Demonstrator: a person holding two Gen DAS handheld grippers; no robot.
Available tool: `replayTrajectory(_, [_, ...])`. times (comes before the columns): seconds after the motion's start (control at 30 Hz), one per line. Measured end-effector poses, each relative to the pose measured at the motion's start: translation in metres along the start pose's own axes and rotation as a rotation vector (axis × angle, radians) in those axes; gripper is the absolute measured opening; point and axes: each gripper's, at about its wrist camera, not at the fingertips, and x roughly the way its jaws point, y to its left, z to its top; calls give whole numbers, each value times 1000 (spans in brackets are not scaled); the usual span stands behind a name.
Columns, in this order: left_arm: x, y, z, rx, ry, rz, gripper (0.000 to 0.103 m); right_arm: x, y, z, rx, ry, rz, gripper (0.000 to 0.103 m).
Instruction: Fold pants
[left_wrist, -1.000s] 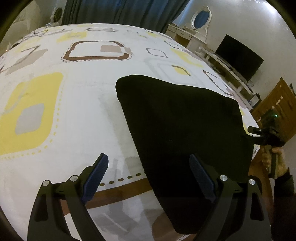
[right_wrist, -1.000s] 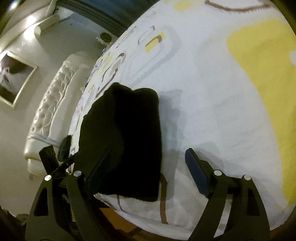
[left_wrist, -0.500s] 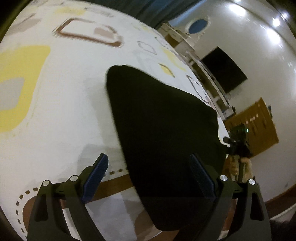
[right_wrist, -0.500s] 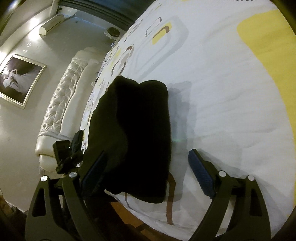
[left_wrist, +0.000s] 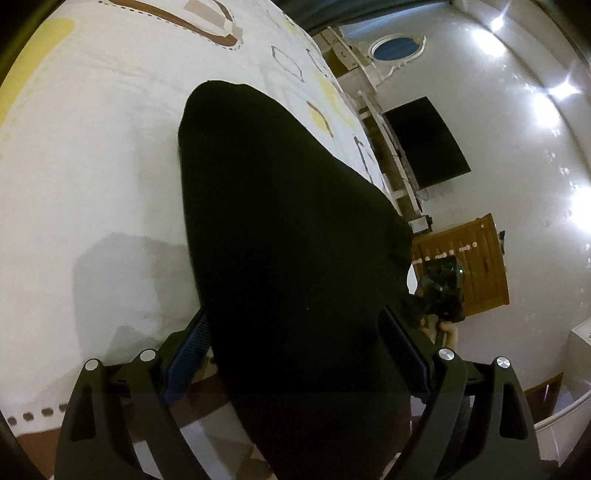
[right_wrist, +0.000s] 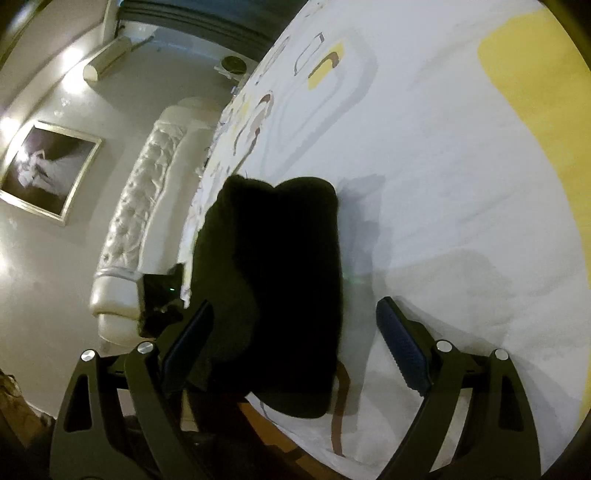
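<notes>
Now, pants: the black pants (left_wrist: 288, 229) lie as a compact rectangle near the edge of the bed (left_wrist: 92, 147).
Look: plain dark cloth, layers stacked, corners rounded; seams too dark to make out.
Progress: I judge the folding nearly finished; at most a last smoothing or squaring is left.
Left gripper (left_wrist: 295, 354): fingers spread wide, straddling the near end, clamping nothing.
Right gripper (right_wrist: 295, 347): likewise apart, empty, over the bundle's other end.
</notes>
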Motion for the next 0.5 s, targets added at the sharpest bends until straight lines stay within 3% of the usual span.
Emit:
replayTrajectory(0.2, [-1,-3,-3,-4,-13,4,88,25,13,8,-81,91,10,90])
replayTrajectory(0.4, [-8,4,-5,-32,-36,-50,88,47,25,9,-148,145,23,90])
replayTrajectory(0.5, [-3,-3,-2,-30,-33,-16,88,50,29,9,-171,147,5,85])
